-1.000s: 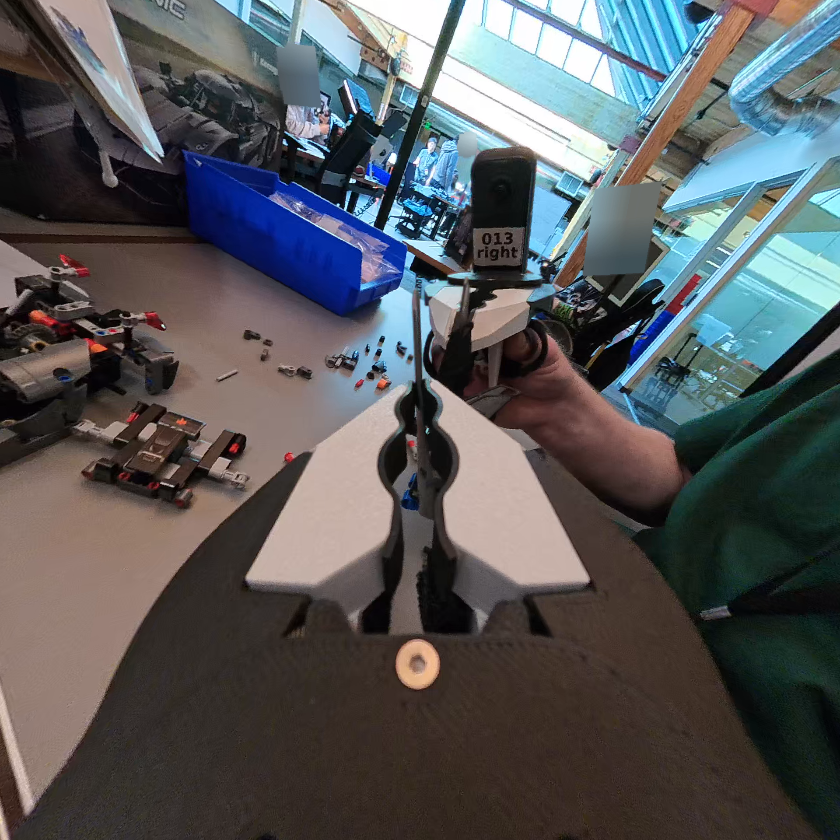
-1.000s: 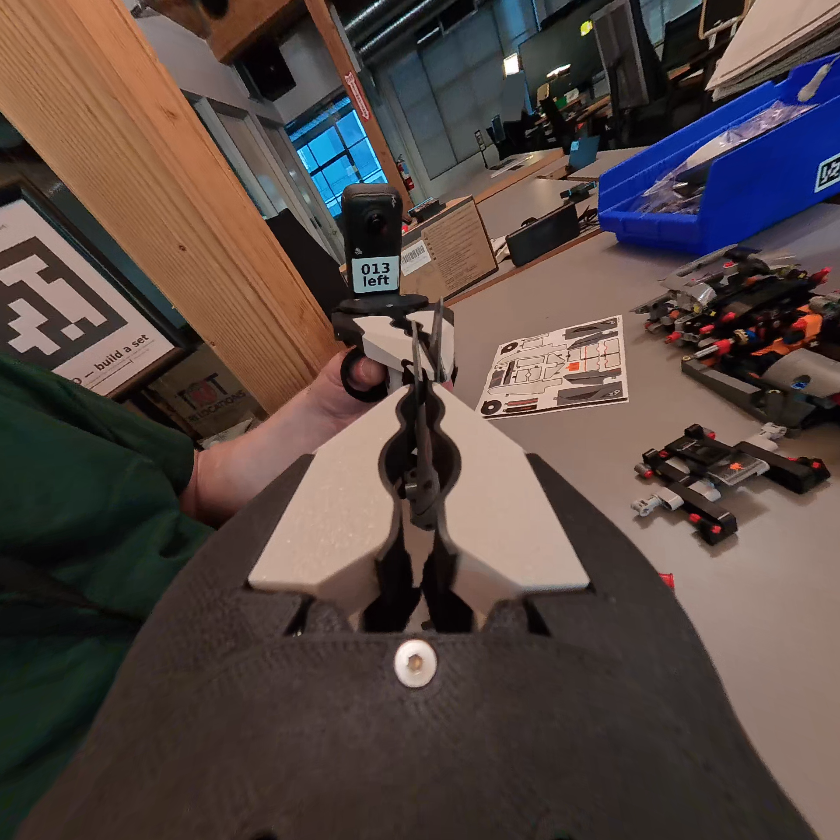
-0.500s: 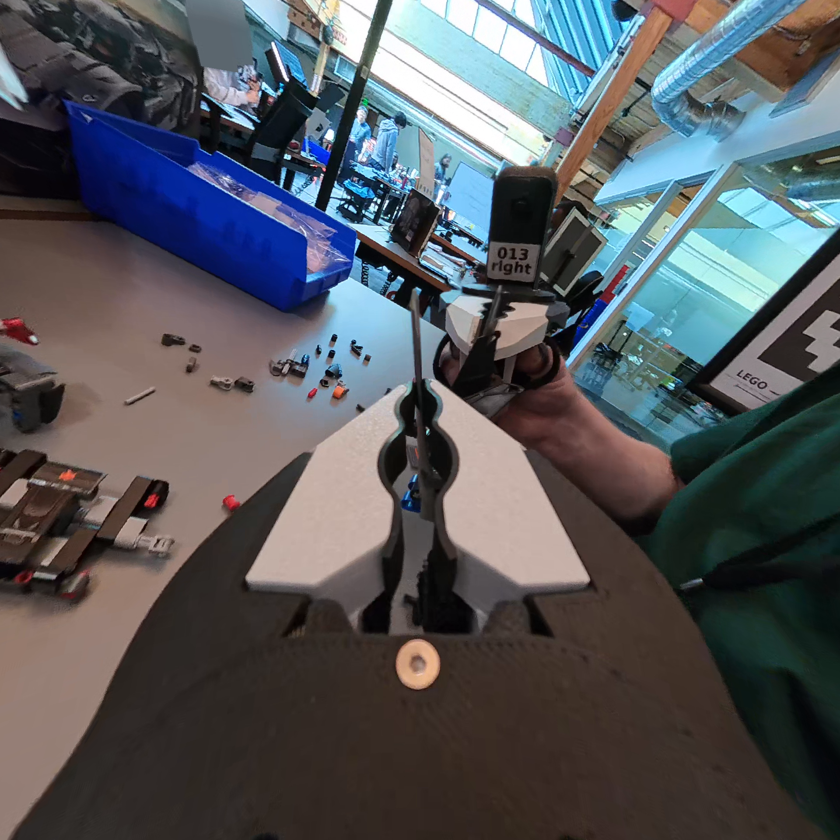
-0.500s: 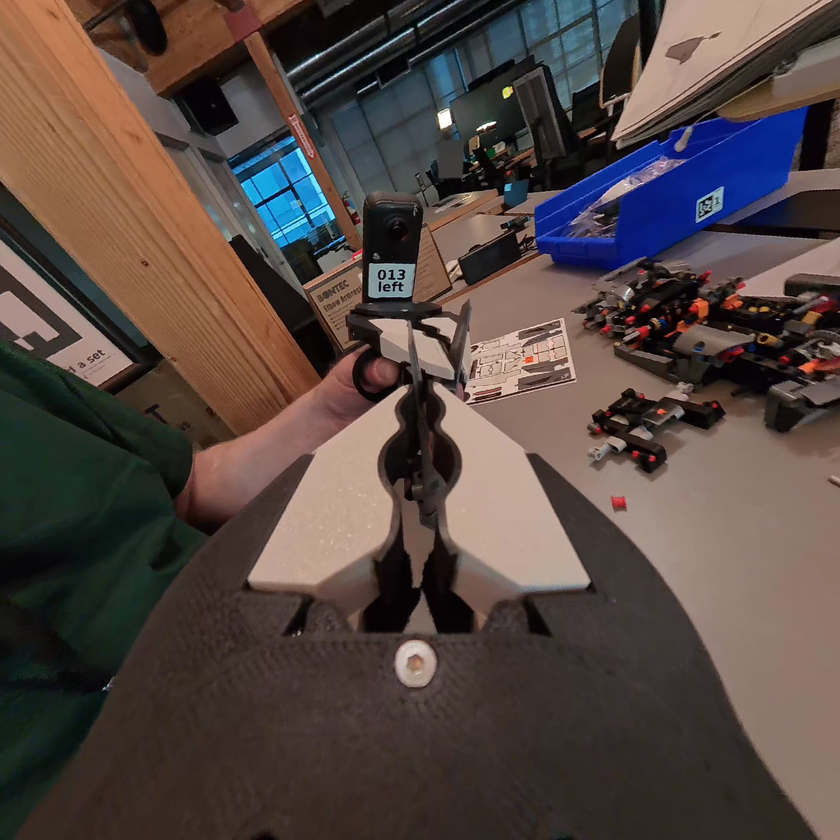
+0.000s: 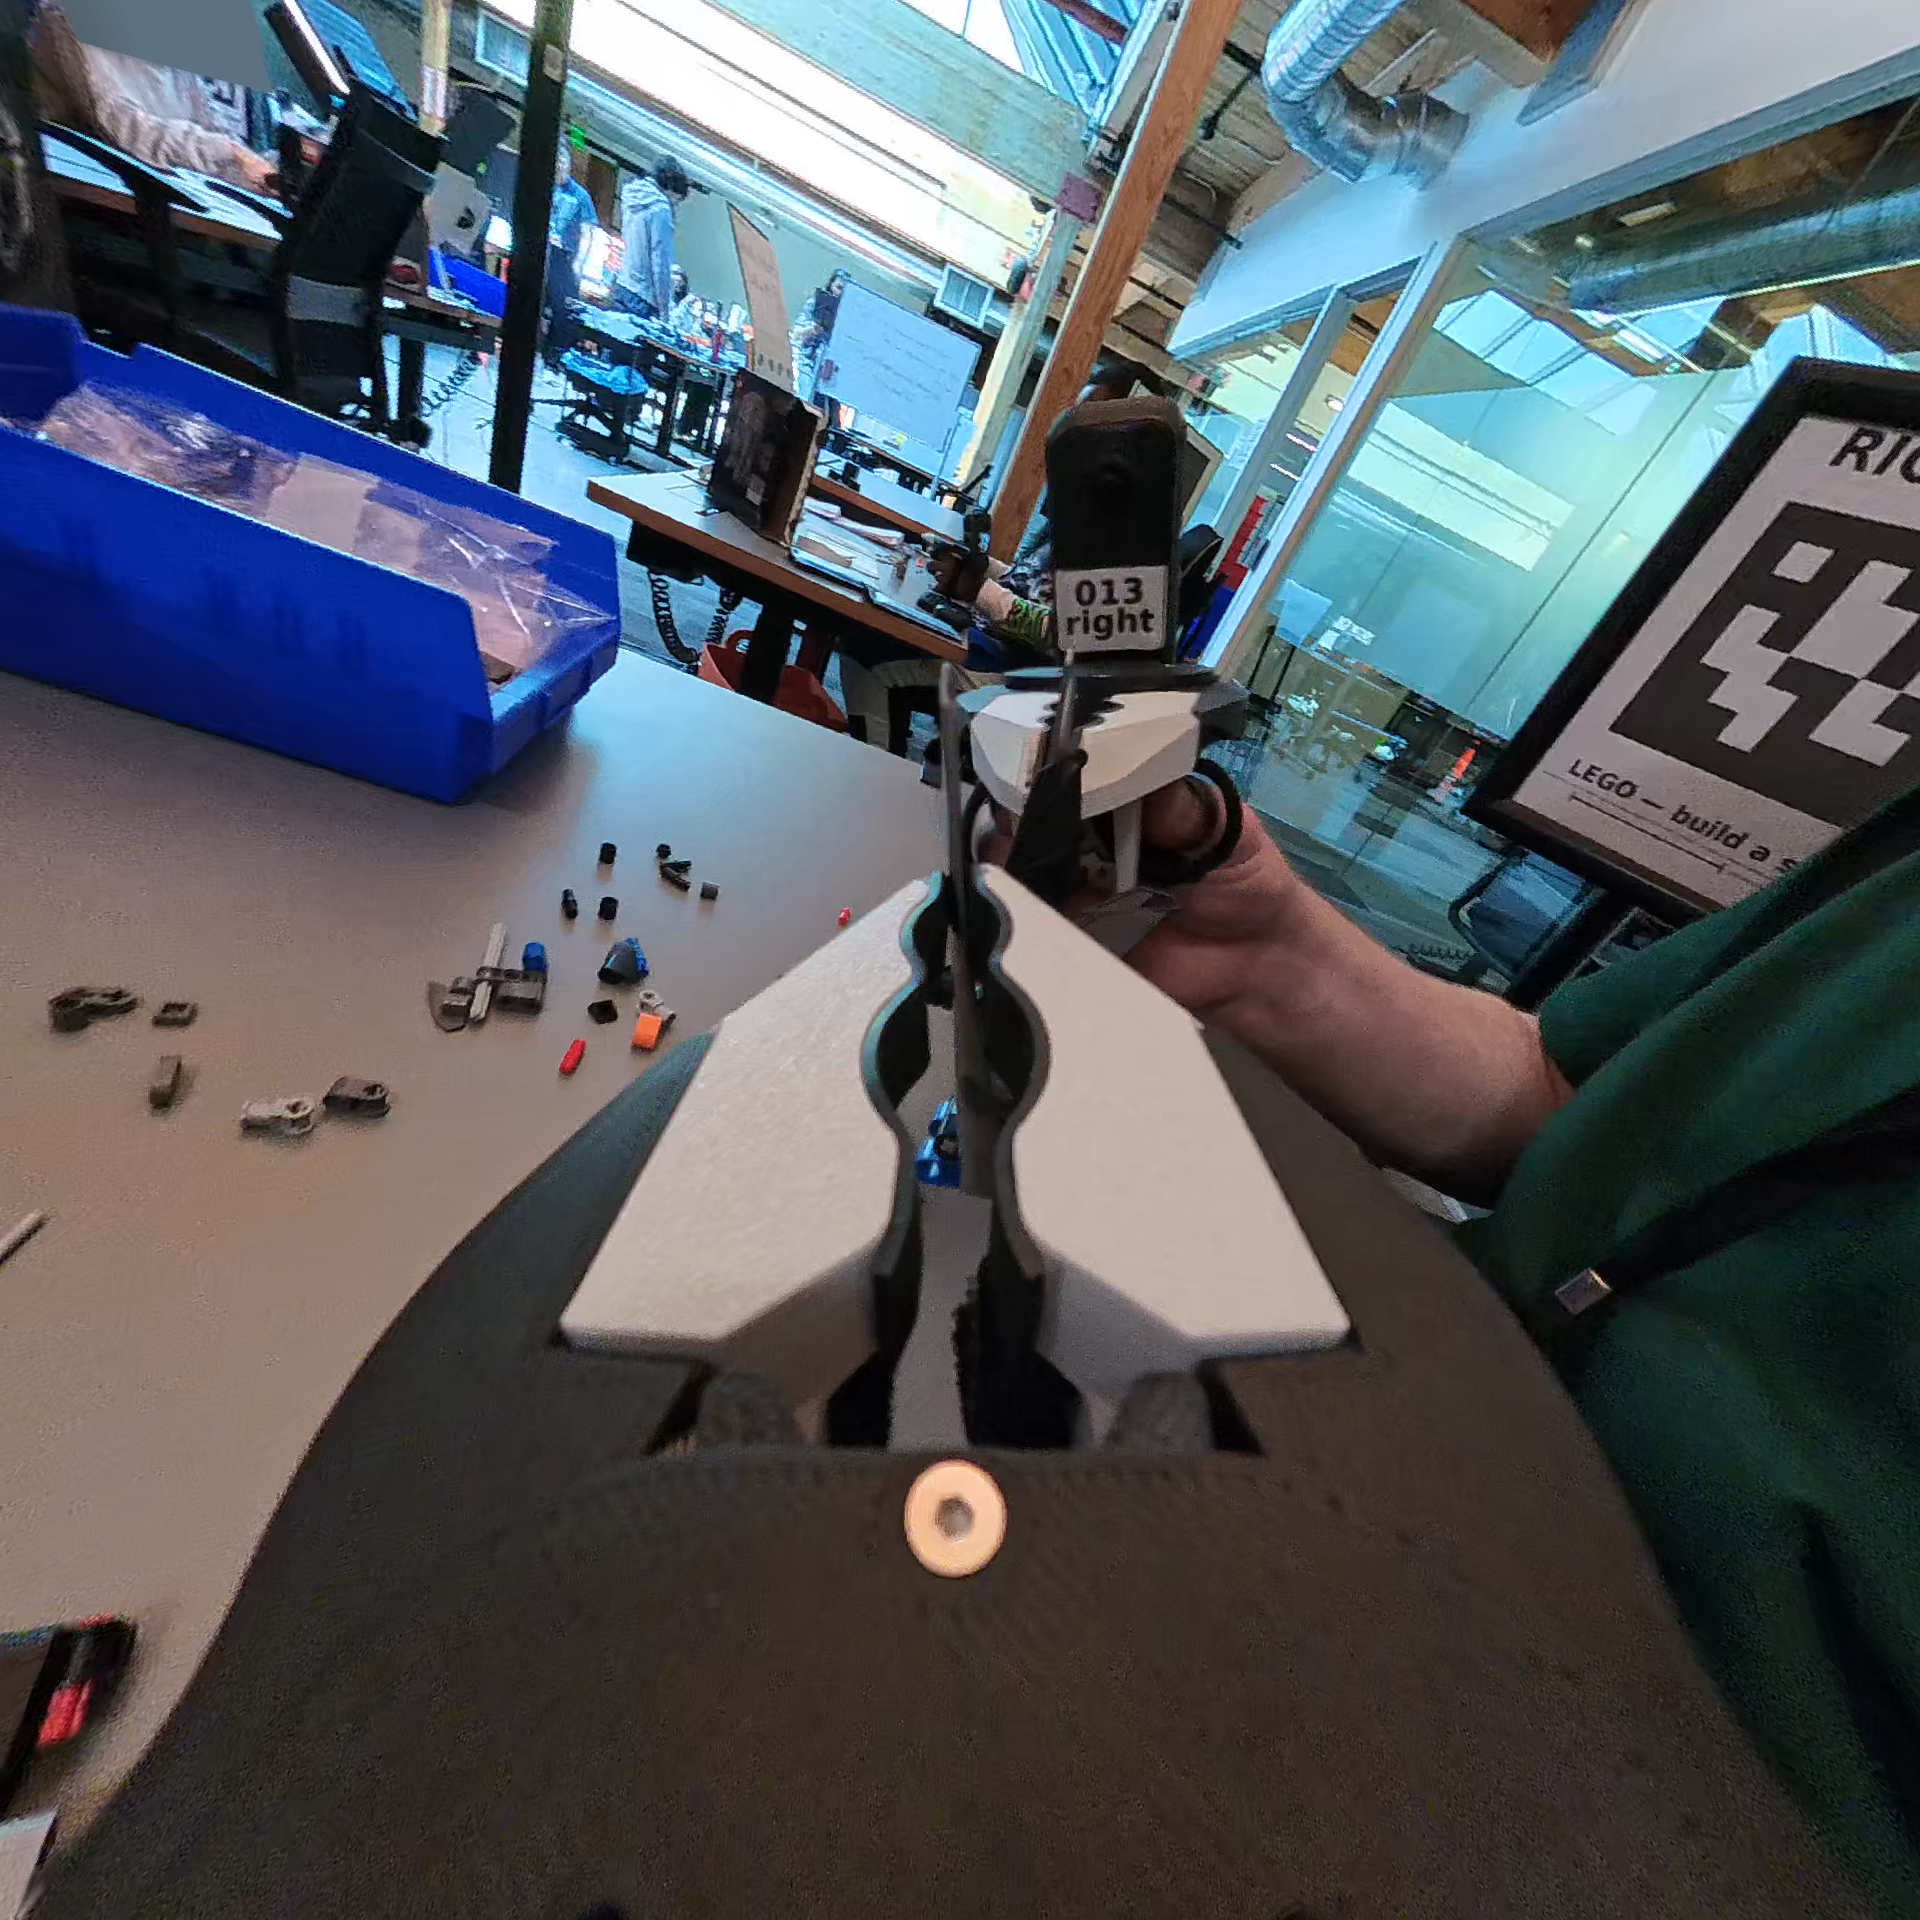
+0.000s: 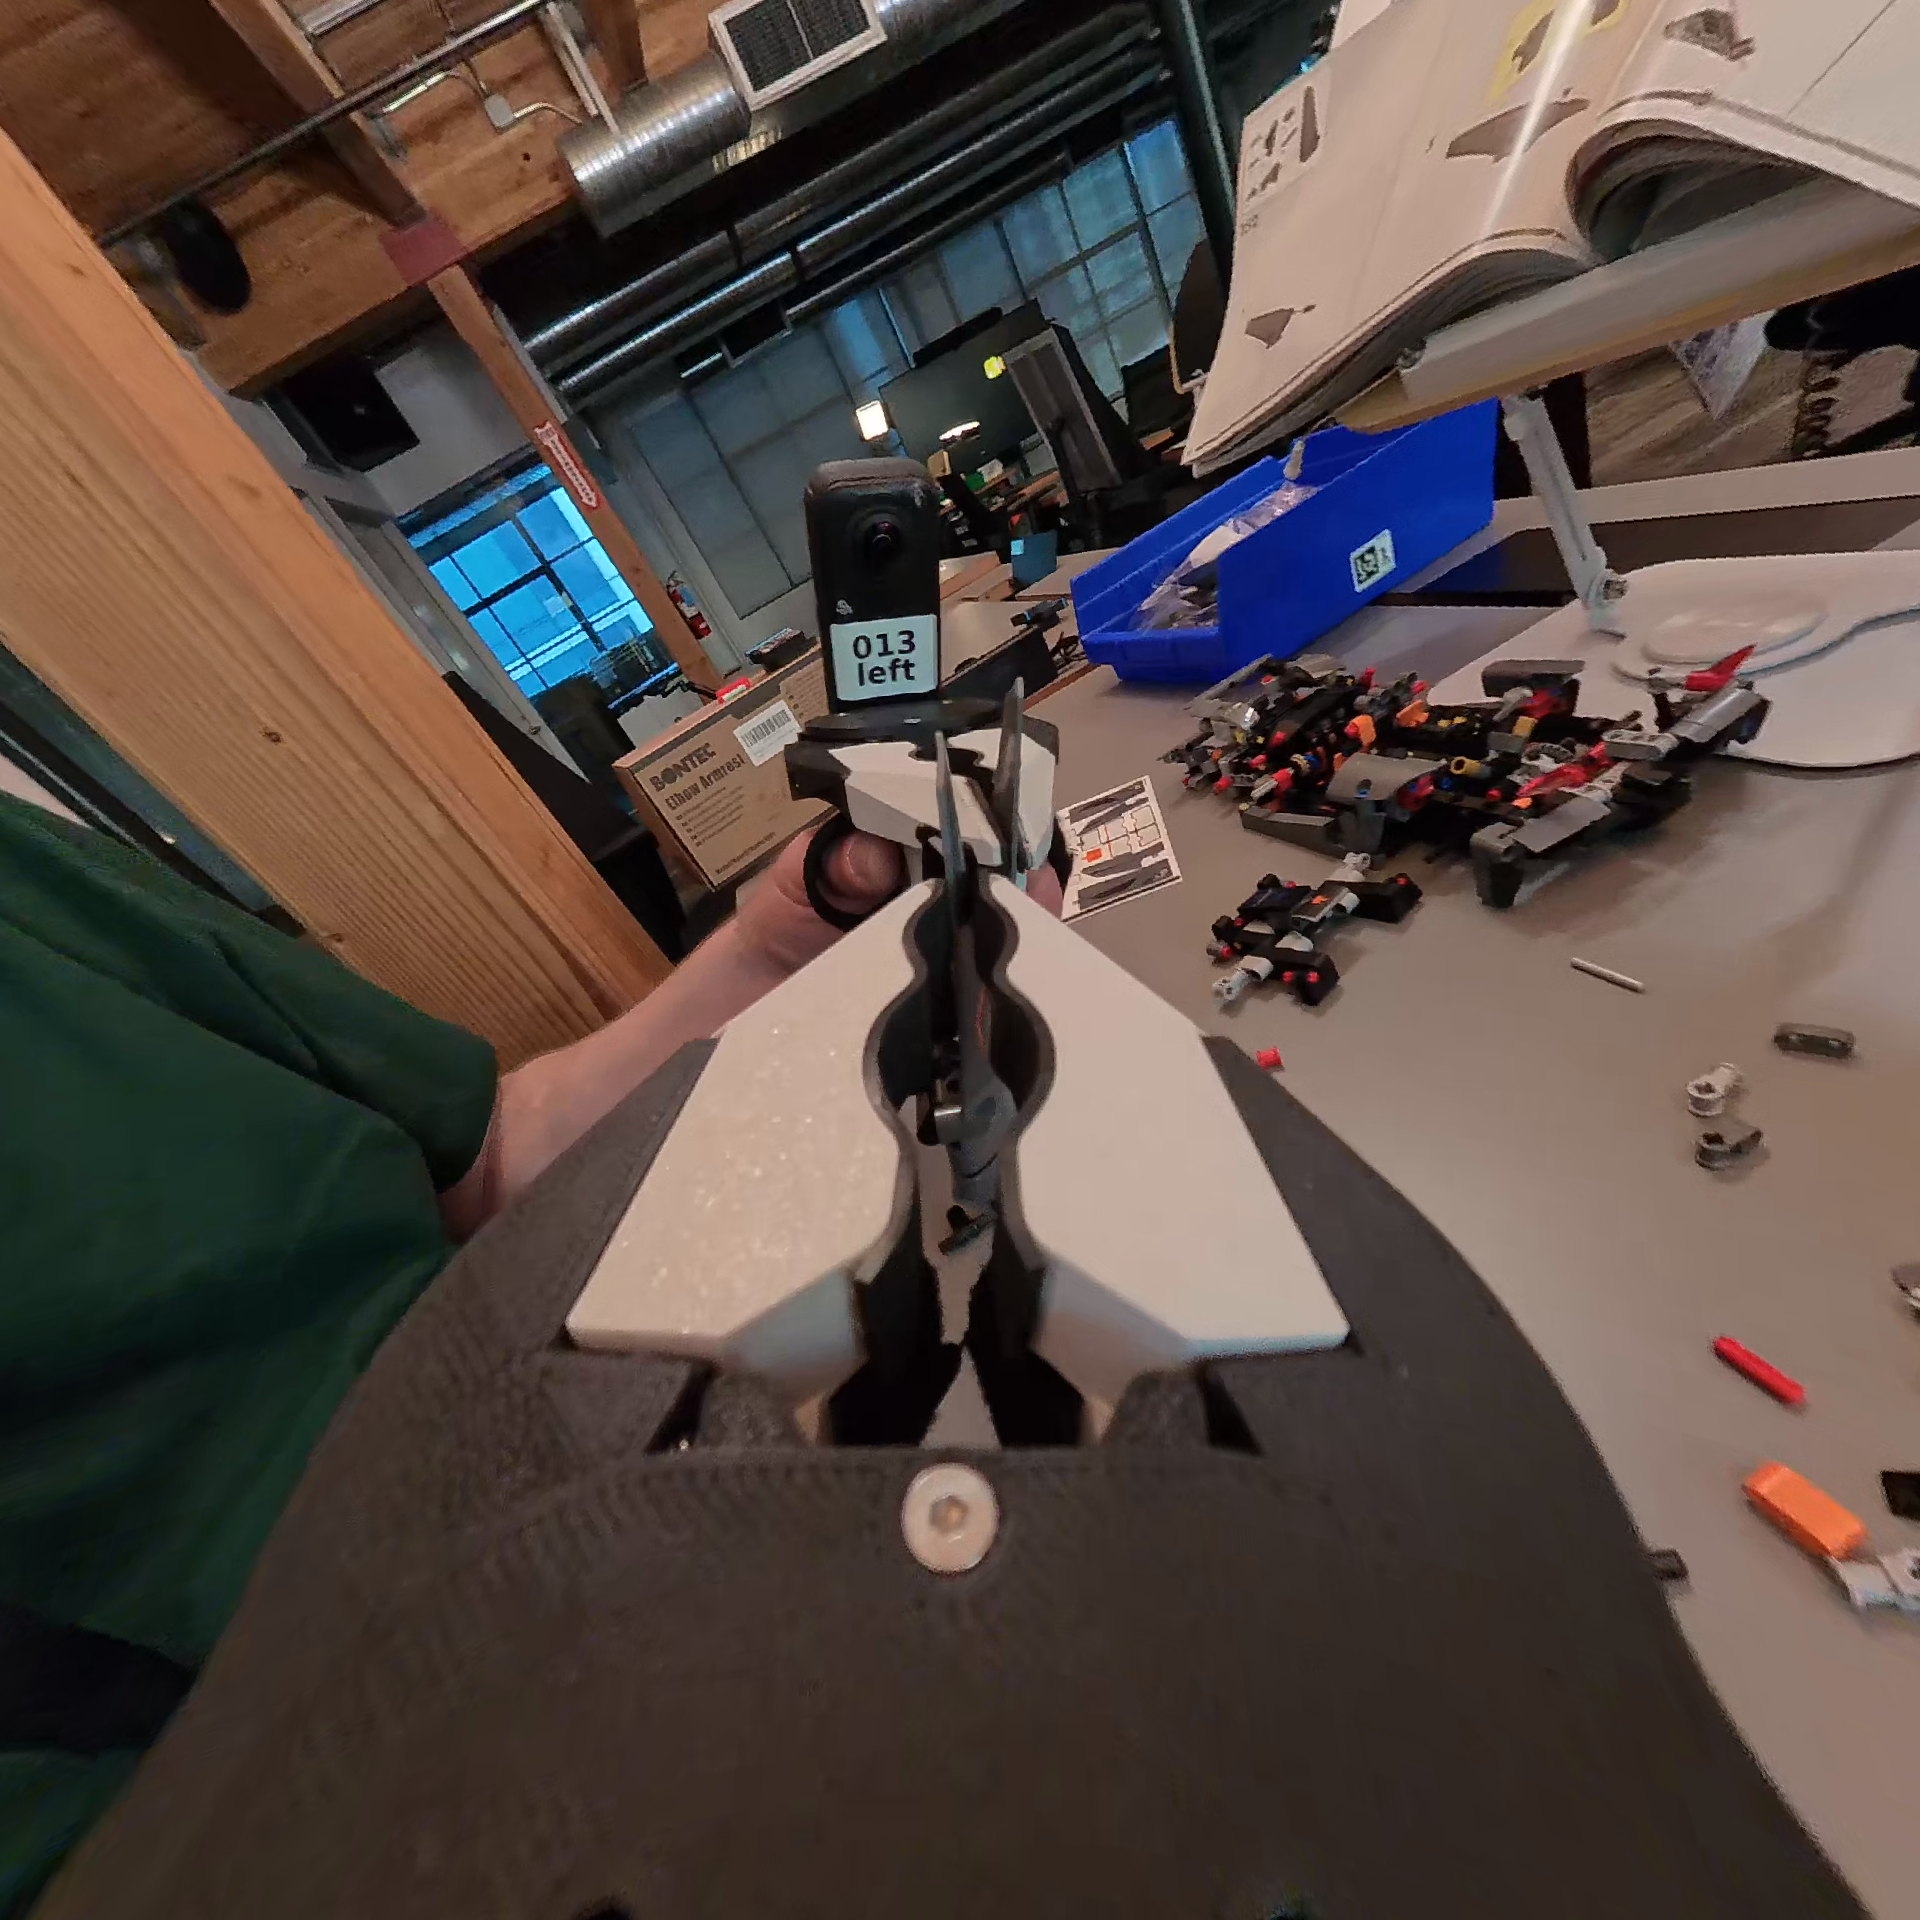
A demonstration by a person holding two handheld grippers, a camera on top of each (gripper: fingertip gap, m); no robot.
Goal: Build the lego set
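Left wrist view: blue bin far left on grey table; loose small lego pieces scattered mid-left. Left gripper clamped on thin dark lego piece standing between fingers. Right gripper beyond, facing it. Right wrist view: right gripper closed on dark grey lego piece; partly built lego vehicle on table, right; smaller black subassembly nearer.
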